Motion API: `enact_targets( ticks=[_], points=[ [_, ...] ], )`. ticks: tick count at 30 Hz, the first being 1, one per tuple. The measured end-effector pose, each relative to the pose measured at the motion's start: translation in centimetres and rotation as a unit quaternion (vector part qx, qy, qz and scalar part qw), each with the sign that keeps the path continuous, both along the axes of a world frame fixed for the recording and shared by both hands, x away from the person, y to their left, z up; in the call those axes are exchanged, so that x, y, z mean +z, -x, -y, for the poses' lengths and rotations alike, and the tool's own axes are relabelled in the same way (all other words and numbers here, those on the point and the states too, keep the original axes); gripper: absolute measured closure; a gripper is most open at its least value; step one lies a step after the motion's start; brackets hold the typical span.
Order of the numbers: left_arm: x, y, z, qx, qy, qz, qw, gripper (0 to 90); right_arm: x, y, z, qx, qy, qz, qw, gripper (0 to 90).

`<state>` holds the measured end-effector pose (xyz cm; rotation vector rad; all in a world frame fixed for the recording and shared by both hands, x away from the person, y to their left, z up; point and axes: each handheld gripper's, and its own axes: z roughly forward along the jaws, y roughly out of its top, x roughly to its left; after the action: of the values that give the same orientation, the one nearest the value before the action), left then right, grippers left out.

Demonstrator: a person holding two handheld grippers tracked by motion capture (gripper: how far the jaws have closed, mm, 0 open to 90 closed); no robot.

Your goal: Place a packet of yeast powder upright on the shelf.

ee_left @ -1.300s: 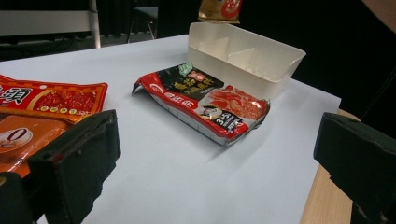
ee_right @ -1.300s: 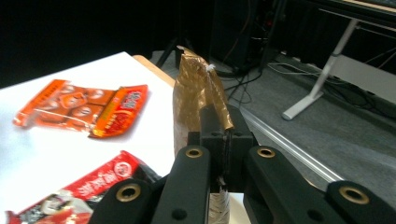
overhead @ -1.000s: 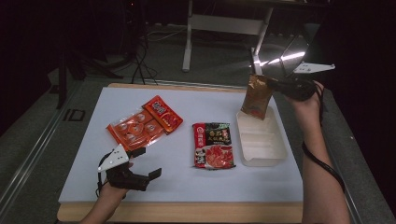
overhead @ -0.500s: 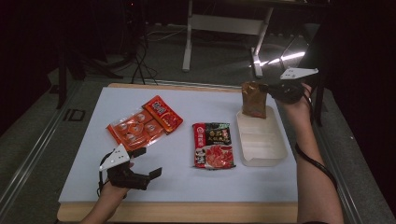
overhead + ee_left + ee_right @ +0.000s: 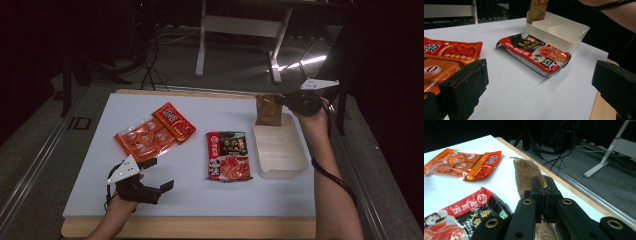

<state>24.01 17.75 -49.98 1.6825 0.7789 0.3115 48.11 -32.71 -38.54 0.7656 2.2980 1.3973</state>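
Brown pouch (image 5: 268, 110), pinched in the right gripper (image 5: 286, 101), has sunk into the white tray (image 5: 280, 165) near the tabletop's far right corner; left gripper (image 5: 160, 175) stays open.

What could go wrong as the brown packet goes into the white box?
The right gripper pinches only the top edge of the brown foil packet, so it could slip or swing. The packet hangs upright over the far end of the white divided plastic box; it may catch on the rim or lean out rather than lie flat.
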Motion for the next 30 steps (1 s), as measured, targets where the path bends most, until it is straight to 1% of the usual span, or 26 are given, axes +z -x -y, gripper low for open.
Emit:
enact_targets(
  ticks=[3, 5, 6, 8, 9, 10, 11, 13, 14, 15, 17, 18, 19, 20, 21, 22, 23, 24, 25, 26, 27, 28, 29, 30],
  points=[
    [-0.1, 0.0, 0.1, 0.001, -0.003, 0.001, 1.0, 1.2, -0.8, 0.0, 0.5, -0.005, -0.008, -0.008, 0.9999, 87.6],
    [-0.1, -0.1, 0.1, 0.003, -0.003, 0.001, 1.0, 1.2, -1.3, 0.0, 0.9, -0.014, -0.01, -0.011, 0.9998, 86.9],
    [-0.1, -0.1, 0.1, 0.004, -0.005, 0.003, 1.0, 1.3, -1.5, 0.0, 1.1, -0.018, -0.01, -0.015, 0.9997, 86.9],
    [0.0, 0.0, 0.2, 0.003, -0.005, 0.004, 1.0, 1.2, -1.6, 0.0, 1.2, -0.023, -0.006, -0.015, 0.9996, 86.8],
    [-0.1, 0.0, 0.1, 0.003, -0.004, 0.004, 1.0, 1.2, -1.9, 0.1, 1.4, -0.029, -0.004, -0.018, 0.9994, 87.0],
    [-0.1, -0.1, 0.1, 0.003, -0.003, 0.004, 1.0, 1.3, -2.4, 0.0, 1.8, -0.039, -0.011, -0.027, 0.9988, 86.6],
    [-0.1, -0.1, 0.1, 0.003, 0.0, 0.004, 1.0, 1.3, -2.5, 0.0, 2.0, -0.048, -0.008, -0.034, 0.9982, 86.3],
    [-0.1, -0.1, 0.1, 0.0, 0.003, 0.004, 1.0, 1.3, -2.6, 0.0, 2.2, -0.06, -0.01, -0.036, 0.9975, 83.5],
    [0.0, -0.1, 0.1, -0.001, 0.005, 0.004, 1.0, 1.3, -2.4, 0.1, 2.3, -0.068, -0.006, -0.038, 0.9969, 82.2],
    [-0.1, -0.1, 0.1, -0.004, 0.01, 0.005, 0.9999, 1.3, -2.3, 0.2, 2.3, -0.071, -0.003, -0.035, 0.9969, 80.3],
    [0.0, -0.1, 0.1, -0.009, 0.021, 0.003, 0.9997, 1.3, -1.9, 0.4, 2.3, -0.07, -0.005, -0.029, 0.9971, 73.1],
    [0.0, -0.1, 0.2, -0.013, 0.022, 0.003, 0.9997, 1.3, -1.7, 0.6, 2.2, -0.071, -0.009, -0.027, 0.9971, 70.8],
    [0.0, -0.1, 0.2, -0.016, 0.023, 0.002, 0.9996, 1.3, -1.4, 0.8, 2.2, -0.071, -0.01, -0.019, 0.9972, 69.2],
    [0.0, -0.1, 0.2, -0.017, 0.021, 0.002, 0.9996, 1.2, -1.1, 1.0, 2.1, -0.074, -0.016, -0.017, 0.997, 64.3],
    [0.0, -0.1, 0.3, -0.017, 0.013, 0.003, 0.9998, 1.3, -0.8, 1.2, 2.1, -0.083, -0.024, -0.016, 0.9962, 57.9],
    [0.0, -0.1, 0.3, -0.016, 0.006, 0.006, 0.9998, 1.3, -0.5, 1.4, 2.1, -0.087, -0.032, -0.014, 0.9956, 56.7],
    [0.0, -0.1, 0.3, -0.015, 0.002, 0.01, 0.9998, 1.3, -0.3, 1.6, 2.1, -0.084, -0.038, -0.008, 0.9957, 55.5],
    [0.1, -0.1, 0.3, -0.015, 0.001, 0.01, 0.9998, 1.3, 0.0, 1.9, 2.0, -0.086, -0.039, 0.0, 0.9955, 52.1],
    [0.1, -0.1, 0.3, -0.014, -0.002, 0.011, 0.9998, 1.3, 0.2, 2.1, 1.9, -0.091, -0.037, 0.004, 0.9952, 50.9],
    [0.2, -0.1, 0.2, -0.013, -0.002, 0.014, 0.9998, 1.3, 0.4, 2.4, 1.7, -0.092, -0.036, 0.004, 0.9951, 49.3],
    [0.2, 0.0, 0.2, -0.012, -0.001, 0.016, 0.9998, 1.3, 0.6, 2.7, 1.6, -0.099, -0.036, 0.005, 0.9944, 43.9],
    [0.2, 0.0, 0.2, -0.011, -0.002, 0.017, 0.9998, 1.3, 0.8, 3.0, 1.4, -0.109, -0.037, 0.0, 0.9933, 37.0],
    [0.2, 0.0, 0.2, -0.009, -0.002, 0.02, 0.9998, 1.3, 1.0, 3.2, 1.3, -0.117, -0.036, -0.002, 0.9925, 35.4],
    [0.2, 0.0, 0.2, -0.007, -0.003, 0.019, 0.9998, 1.3, 1.1, 3.4, 1.2, -0.113, -0.04, 0.001, 0.9927, 35.3]
  ],
)
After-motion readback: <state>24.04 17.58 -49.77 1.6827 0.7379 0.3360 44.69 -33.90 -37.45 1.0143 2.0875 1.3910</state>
